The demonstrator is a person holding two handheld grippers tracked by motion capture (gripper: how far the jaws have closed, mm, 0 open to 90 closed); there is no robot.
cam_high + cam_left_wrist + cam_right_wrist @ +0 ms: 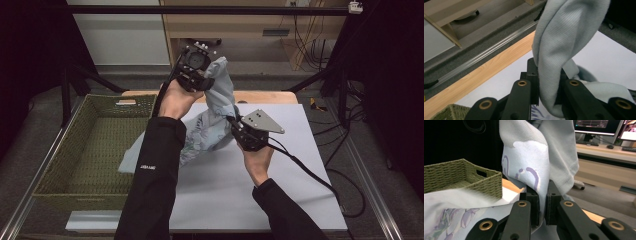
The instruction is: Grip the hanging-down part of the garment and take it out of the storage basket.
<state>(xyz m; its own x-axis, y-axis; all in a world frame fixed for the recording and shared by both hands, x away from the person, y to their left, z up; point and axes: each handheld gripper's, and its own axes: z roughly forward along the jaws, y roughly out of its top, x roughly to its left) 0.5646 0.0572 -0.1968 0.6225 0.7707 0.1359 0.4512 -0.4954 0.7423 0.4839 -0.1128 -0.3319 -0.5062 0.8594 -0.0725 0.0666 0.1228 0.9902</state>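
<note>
From the high view, my left claw [196, 75] was raised over the far edge of the counter [300, 165] and my right claw [239, 126] sat lower, near the middle, both clamped on the pale blue printed garment [215, 125], which hung between them with its tail trailing down toward the green woven basket [80, 150] at my left. I judged the loose tail the likeliest trouble: dragged sideways, it could catch on the basket rim or pool under my left sleeve. There was open room on the near and right parts of the counter, less at the far wooden edge. In the left gripper view, my jaws were shut on a thick fold of the cloth [554, 75], with the wooden edge strip [489, 72] and the drop to the floor close beyond; a pull further that way would have carried fabric off the counter. In the right gripper view, my jaws pinched a thinner printed fold [536, 177], bitten near its edge, so I thought a sharp tug could slip it free. The basket [474, 182] stood near on that side.
</note>
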